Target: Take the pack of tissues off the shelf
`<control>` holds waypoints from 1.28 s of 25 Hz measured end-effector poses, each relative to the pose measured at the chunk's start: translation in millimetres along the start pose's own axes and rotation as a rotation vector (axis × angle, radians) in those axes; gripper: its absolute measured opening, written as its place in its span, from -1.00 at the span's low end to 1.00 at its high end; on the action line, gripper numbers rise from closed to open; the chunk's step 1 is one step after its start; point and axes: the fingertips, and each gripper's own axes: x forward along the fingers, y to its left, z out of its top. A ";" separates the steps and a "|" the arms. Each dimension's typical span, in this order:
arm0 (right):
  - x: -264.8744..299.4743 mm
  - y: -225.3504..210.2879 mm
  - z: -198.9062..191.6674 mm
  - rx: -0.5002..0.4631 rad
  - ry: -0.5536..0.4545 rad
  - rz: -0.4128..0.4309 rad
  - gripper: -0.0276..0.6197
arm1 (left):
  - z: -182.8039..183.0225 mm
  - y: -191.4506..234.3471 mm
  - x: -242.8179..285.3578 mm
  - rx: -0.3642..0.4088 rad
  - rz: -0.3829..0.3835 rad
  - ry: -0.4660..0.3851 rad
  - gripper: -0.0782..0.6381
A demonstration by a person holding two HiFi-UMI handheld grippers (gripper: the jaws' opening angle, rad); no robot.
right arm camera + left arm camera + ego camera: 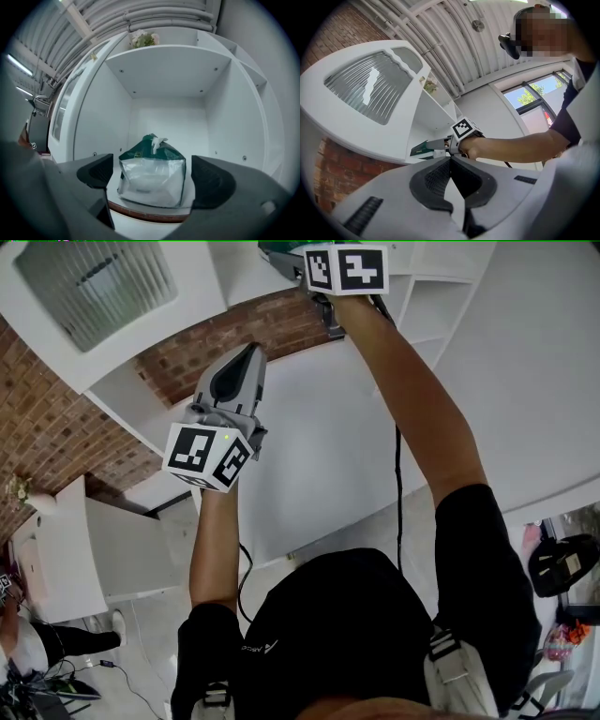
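White shelf compartment (164, 117) | right tongs (152, 177) released, jaws wide, pads clear of pack of tissues (151, 183) | pack dead ahead on shelf floor, short end facing, centred between jaws | left tongs (452, 187) clenched, empty, farther off

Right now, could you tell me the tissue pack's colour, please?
Soft plastic tissue pack: dark green top, translucent front; right gripper view.

The pack of tissues (151, 182) sits in a compartment of the shelf (168, 65), near its front edge. The right claw (153, 173) is before it, with one jaw at each side and clear of it. A plant (143, 38) stands on top of the shelf. The left claw (248, 357) is lower, to the left.
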 end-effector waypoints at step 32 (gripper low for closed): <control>-10.4 -3.1 -12.2 -0.098 -0.020 -0.013 0.09 | -9.0 -4.1 -1.3 -0.014 0.007 0.034 -0.79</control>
